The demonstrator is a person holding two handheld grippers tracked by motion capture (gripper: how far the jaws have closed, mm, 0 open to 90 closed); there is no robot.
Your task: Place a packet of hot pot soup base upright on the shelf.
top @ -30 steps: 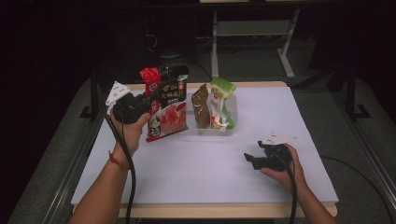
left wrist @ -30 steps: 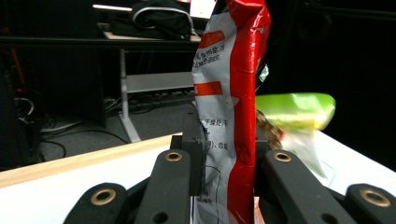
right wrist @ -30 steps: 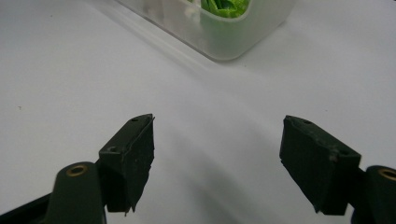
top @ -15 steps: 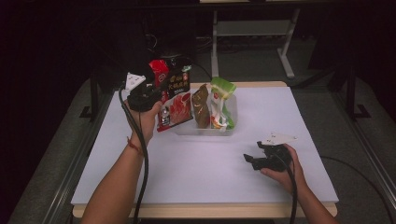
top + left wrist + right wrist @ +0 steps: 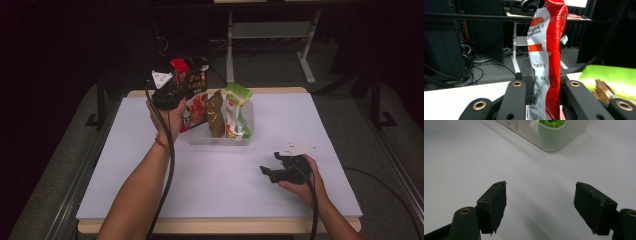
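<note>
My left gripper (image 5: 176, 95) is shut on a red and white snack bag (image 5: 192, 97), held upright at the left end of the clear plastic bin (image 5: 247, 137). In the left gripper view the red and white snack bag (image 5: 547, 57) stands pinched between my two black jaws, left gripper (image 5: 545, 91). A brown packet (image 5: 215, 112) and a green bag (image 5: 235, 107) stand in the bin; the green bag (image 5: 611, 77) shows at the right. My right gripper (image 5: 270, 170) rests low on the white table, open and empty, right gripper (image 5: 540, 200), aimed toward the bin (image 5: 554, 137).
The white table sheet (image 5: 150, 165) has bare room in front and to both sides of the bin. Behind the table lie a dark floor with cables and a white desk frame (image 5: 270, 35). A black rail (image 5: 100, 107) runs along the left edge.
My left hand has carried the red and white bag to the right and away from me, from the table's left part up to the bin's left end. The right hand has kept still.
</note>
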